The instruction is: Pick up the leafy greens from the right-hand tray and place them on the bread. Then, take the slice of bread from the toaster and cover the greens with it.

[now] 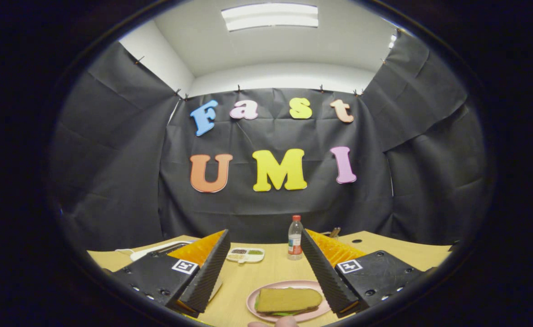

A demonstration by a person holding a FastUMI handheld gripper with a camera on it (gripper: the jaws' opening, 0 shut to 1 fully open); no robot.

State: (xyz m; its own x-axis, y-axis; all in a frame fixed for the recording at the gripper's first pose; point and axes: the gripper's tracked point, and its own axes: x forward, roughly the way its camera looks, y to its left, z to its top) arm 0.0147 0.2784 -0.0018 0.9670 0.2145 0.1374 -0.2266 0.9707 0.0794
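A pink plate (pixel 266 290) lies on the wooden table below the gripper, closer to the right finger. On it rests a slice of bread (pixel 288 299) with a thin edge of leafy greens (pixel 284 313) peeking out under it. My gripper (pixel 263 247) stands open above the table, its two black ribbed fingers (pixel 209 272) spread wide with nothing between them. A white appliance, possibly the toaster (pixel 157 249), lies mostly hidden behind the left finger.
A small clear bottle with a red cap (pixel 295 243) stands beyond the fingers near the back wall. A white divided tray (pixel 245 254) with small portions sits left of it. A fingertip (pixel 275 323) of a person's hand shows at the near edge of the plate.
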